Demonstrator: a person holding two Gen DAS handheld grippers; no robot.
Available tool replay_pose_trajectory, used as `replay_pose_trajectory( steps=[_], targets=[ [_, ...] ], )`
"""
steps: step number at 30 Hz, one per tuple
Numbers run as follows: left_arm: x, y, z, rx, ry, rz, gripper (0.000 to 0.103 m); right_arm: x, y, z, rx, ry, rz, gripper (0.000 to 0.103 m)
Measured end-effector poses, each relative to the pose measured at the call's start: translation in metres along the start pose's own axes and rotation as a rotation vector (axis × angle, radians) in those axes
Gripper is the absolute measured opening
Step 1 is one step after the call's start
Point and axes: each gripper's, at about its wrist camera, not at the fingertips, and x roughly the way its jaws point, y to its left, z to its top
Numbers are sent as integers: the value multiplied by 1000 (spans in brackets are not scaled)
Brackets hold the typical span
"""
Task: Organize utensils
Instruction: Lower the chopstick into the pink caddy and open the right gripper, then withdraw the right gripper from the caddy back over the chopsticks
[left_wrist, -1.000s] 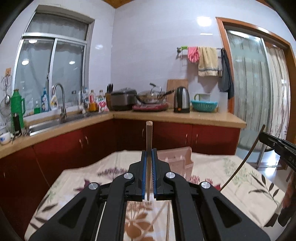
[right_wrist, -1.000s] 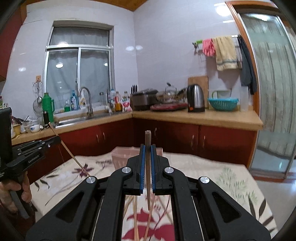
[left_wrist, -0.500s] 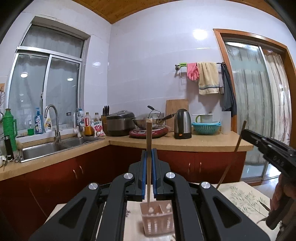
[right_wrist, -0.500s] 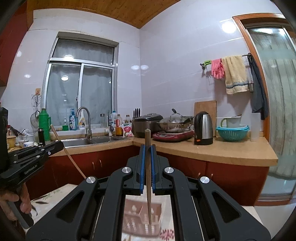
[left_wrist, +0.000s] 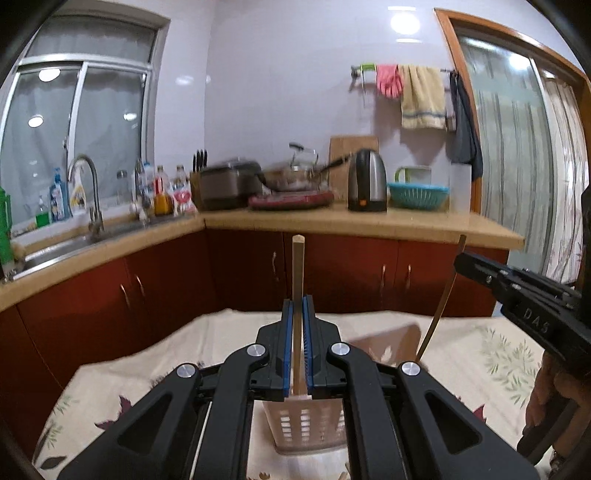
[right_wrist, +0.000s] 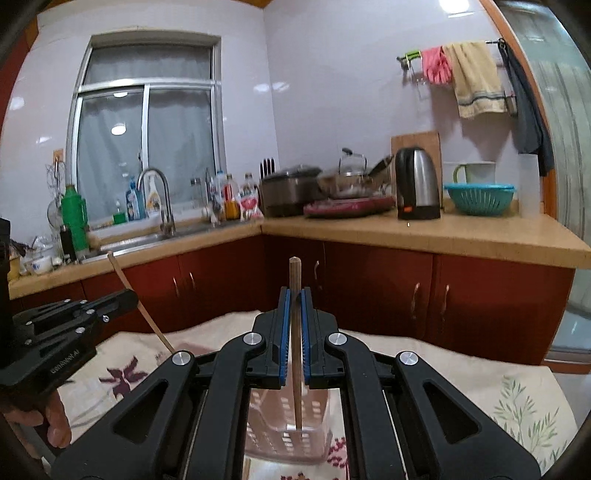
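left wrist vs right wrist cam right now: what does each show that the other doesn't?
Left wrist only: the right gripper entering from the right, pinching its thin wooden chopstick.
Right wrist only: the left gripper entering from the left, and a green plastic bottle by the sink.
Both: each view's own gripper shut on an upright wooden chopstick, above the pink slotted plastic utensil holder on the floral tablecloth, with the steel electric kettle behind.
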Motion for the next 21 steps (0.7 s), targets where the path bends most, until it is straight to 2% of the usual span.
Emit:
replay_pose_trajectory(
  steps=[3, 4, 5, 6, 7, 9, 11, 13, 17, 21],
  targets=[
    [5, -2, -5, 4, 31, -5, 9, 1, 1, -5, -11, 15, -16, 7],
    [5, -3, -5, 9, 36, -5, 17, 0, 1, -7, -11, 21, -18, 8],
    [5, -4, -7, 11, 41, -5, 29, -2, 2, -9, -13, 25, -24, 11],
    [4, -3, -8, 7, 44, -5, 35, -3, 2, -10, -16, 26, -28, 15],
    [3, -2, -9, 3, 45, -5, 42, -6, 2, -11, -21, 24, -38, 24],
    [-2, -1, -9, -1, 43, 3, 47, -11, 3, -10, -30, 19, -54, 36],
    [-8, 0, -10, 1, 39, 14, 56, -18, 4, -10, -44, 17, -72, 41],
    [-15, 2, -11, 2, 34, 24, 60, -24, 3, -8, -45, 16, -83, 50],
    [-27, 4, -13, 14, 20, 50, 68, -38, 3, -6, -47, 12, -106, 59],
    [-35, 4, -17, 22, 30, 61, 70, -45, 1, -6, -52, 16, -122, 61]
  ],
)
